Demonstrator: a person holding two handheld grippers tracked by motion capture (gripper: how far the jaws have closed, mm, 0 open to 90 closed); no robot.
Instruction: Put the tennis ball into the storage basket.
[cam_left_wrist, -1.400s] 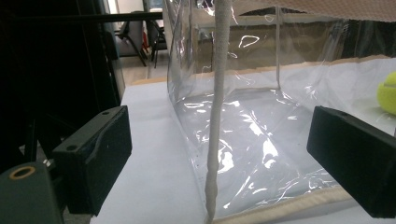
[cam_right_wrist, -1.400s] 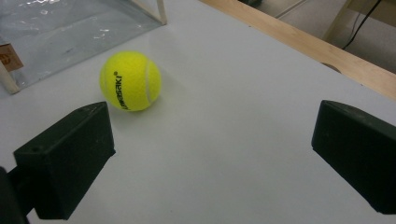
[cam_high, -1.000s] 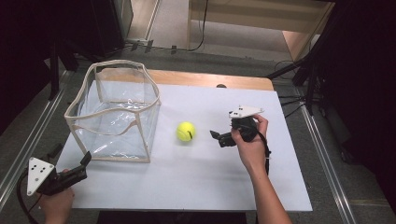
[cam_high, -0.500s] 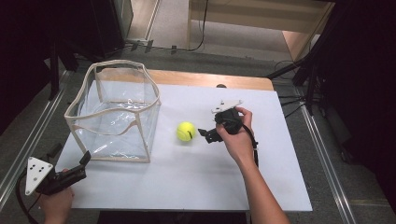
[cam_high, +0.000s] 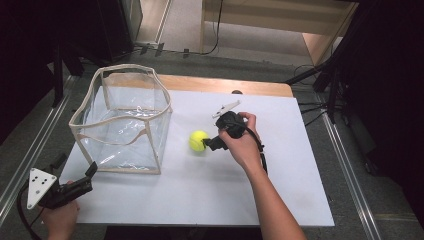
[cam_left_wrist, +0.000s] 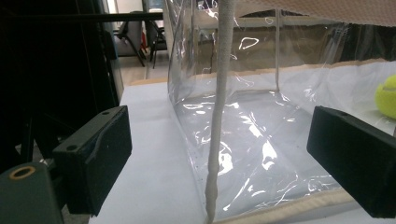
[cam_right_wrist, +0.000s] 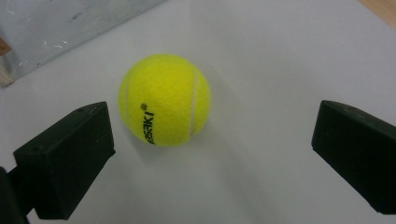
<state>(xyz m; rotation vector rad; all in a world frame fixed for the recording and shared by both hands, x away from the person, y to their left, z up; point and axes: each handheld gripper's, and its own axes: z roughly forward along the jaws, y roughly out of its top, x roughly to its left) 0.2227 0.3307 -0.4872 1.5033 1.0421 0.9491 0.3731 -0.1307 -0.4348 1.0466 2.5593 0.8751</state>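
Observation:
A yellow tennis ball rests on the white table top, just right of a clear plastic box with beige trim. My right gripper is open right beside the ball, its jaws wide apart and the ball a little ahead of them, nearer the left jaw. My left gripper is open near the table's front left corner, facing the box's near corner seam. The ball shows through the box at the right edge of the left gripper view.
A wooden strip runs along the table's far edge. Dark stands and cables sit off the table's right side, and a metal rail runs along the left.
My right gripper has moved left and slightly toward the front, from well right of the ball to right beside it. The left gripper has stayed put.

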